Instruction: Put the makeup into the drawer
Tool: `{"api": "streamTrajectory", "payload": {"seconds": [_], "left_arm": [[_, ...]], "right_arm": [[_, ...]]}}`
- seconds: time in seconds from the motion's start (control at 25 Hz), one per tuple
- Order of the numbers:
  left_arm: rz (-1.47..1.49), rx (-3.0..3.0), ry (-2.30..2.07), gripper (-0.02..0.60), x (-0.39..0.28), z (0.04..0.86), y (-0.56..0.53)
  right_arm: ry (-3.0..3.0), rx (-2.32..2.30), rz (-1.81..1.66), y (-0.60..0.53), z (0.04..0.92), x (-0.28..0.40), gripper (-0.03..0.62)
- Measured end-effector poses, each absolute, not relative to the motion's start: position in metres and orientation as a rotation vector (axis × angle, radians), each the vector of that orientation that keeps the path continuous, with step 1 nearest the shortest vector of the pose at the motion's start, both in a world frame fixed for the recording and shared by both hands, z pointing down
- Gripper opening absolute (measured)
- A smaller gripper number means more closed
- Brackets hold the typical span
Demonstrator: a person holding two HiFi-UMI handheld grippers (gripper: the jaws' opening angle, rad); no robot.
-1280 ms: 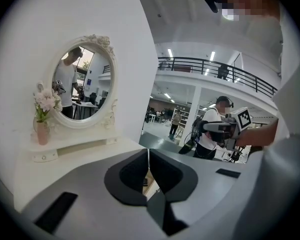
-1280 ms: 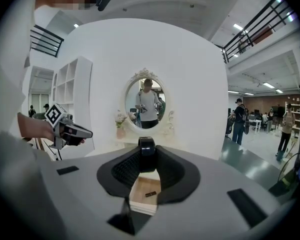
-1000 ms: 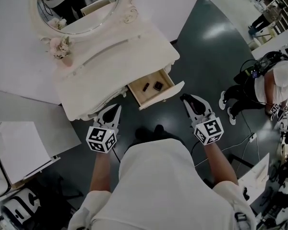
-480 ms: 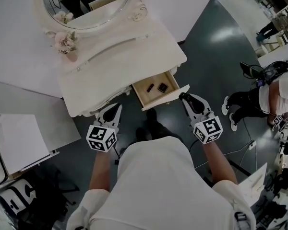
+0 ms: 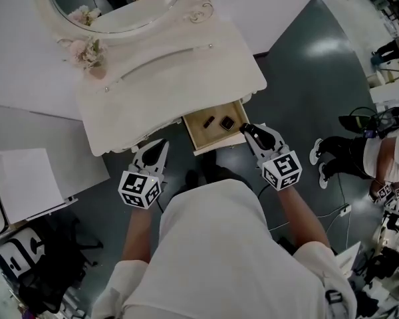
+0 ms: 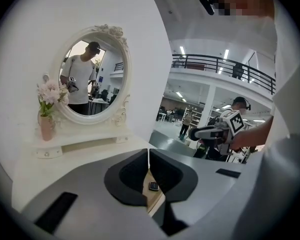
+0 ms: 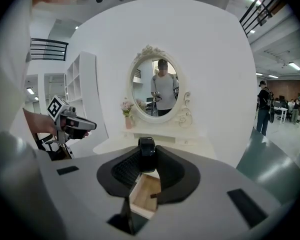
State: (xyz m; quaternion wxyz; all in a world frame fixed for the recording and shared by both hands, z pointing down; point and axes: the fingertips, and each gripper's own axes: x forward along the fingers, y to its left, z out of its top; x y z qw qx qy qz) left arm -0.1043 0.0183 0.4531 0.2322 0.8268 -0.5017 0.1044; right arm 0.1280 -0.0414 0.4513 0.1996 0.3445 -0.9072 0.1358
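The white dressing table has its small wooden drawer pulled open. Inside lie a small dark stick and a dark square compact. My right gripper is shut on a black rounded makeup piece and hangs over the drawer's front right corner. In the right gripper view the drawer shows below the jaws. My left gripper is shut and empty, just left of the drawer in front of the table edge. The left gripper view shows the compact through its jaws.
An oval mirror and a pink vase of flowers stand at the table's back. A white panel lies at the left. A person sits on the dark floor at the right, among cables.
My right gripper has moved left and forward with the black piece, from beside the drawer to over its front right corner. The left gripper has crept forward a little.
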Motion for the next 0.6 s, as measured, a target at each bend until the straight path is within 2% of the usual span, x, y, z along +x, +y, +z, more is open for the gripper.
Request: {"api": "streamTrajectory", "payload": {"seconds": [0.6], "left_arm": [[0.339,2.062,-1.512,0.025,-0.071,0.488,-0.013]], "right_arm": [[-2.464,0.492,0.527,-0.099,0.564,0.108,0.089]]}}
